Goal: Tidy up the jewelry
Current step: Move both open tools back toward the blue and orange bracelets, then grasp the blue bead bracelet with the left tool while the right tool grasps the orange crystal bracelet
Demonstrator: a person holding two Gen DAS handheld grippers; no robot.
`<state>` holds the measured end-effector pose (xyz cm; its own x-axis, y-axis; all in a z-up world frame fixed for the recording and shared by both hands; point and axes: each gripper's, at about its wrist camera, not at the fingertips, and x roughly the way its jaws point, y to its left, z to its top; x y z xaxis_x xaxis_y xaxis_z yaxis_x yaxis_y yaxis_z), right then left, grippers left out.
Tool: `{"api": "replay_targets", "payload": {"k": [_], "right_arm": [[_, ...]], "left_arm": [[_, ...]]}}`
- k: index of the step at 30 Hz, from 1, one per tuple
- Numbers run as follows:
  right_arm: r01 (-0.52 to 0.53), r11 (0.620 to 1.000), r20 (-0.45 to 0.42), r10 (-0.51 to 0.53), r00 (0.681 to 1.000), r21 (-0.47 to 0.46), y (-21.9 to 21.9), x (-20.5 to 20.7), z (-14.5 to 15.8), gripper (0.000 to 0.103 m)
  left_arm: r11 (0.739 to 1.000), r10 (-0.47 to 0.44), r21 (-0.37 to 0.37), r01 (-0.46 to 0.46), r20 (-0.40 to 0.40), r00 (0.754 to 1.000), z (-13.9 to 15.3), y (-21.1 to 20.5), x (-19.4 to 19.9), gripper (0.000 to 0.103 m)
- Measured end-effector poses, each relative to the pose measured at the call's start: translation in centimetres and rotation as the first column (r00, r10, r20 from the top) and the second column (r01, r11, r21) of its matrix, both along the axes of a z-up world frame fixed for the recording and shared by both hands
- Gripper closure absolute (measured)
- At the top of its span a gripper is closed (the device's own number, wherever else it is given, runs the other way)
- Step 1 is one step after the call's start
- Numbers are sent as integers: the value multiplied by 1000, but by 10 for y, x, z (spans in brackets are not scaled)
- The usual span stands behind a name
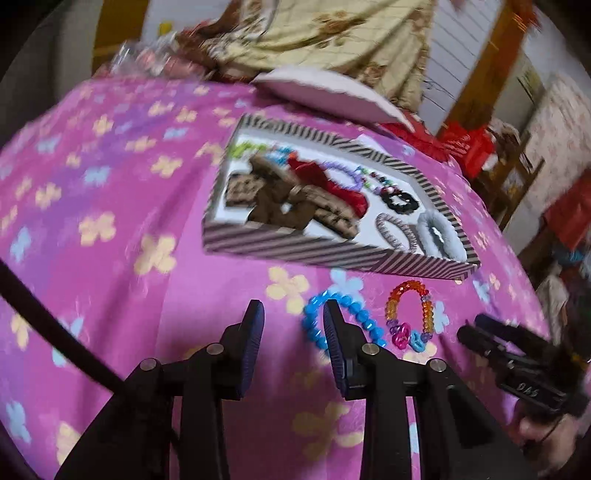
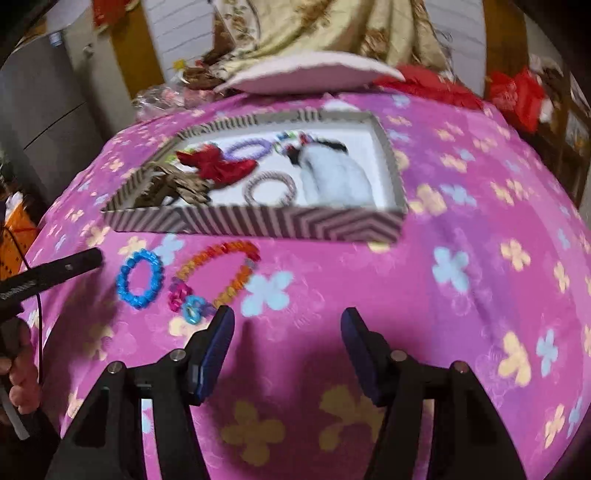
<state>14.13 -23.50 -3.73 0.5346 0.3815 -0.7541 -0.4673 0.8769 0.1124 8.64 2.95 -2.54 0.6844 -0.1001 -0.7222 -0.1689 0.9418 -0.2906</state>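
A striped box (image 1: 332, 254) (image 2: 258, 225) lies on the pink flowered cloth and holds several scrunchies, bracelets and a red bow (image 2: 218, 166). In front of it lie a blue bead bracelet (image 1: 364, 317) (image 2: 127, 284) and an orange-rainbow bead bracelet (image 1: 410, 310) (image 2: 229, 269). My left gripper (image 1: 291, 310) is open and empty, its right finger over the blue bracelet. My right gripper (image 2: 288, 317) is open and empty, its left finger just right of the rainbow bracelet. Each gripper shows at the edge of the other's view, the right one (image 1: 498, 343) and the left one (image 2: 55, 269).
A pink box lid (image 1: 325, 92) (image 2: 306, 72) lies behind the box. Beige patterned fabric (image 2: 332, 29) and red cloth (image 2: 424, 85) are piled at the back. A grey cabinet (image 2: 44, 110) stands left; a wooden chair (image 1: 509, 166) right.
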Motion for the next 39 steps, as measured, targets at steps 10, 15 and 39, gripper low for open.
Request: {"api": "replay_targets", "payload": {"k": [10, 15, 39], "right_arm": [[-52, 999, -5, 52, 999, 12, 31, 9, -7, 40], [-58, 998, -10, 58, 998, 25, 44, 21, -11, 40], [-59, 984, -37, 54, 998, -168, 62, 24, -28, 0]], "left_arm": [[998, -61, 24, 64, -110, 992, -21, -17, 13, 90], [994, -89, 55, 95, -108, 990, -22, -25, 14, 90], [952, -142, 254, 169, -120, 983, -24, -46, 15, 100]]}}
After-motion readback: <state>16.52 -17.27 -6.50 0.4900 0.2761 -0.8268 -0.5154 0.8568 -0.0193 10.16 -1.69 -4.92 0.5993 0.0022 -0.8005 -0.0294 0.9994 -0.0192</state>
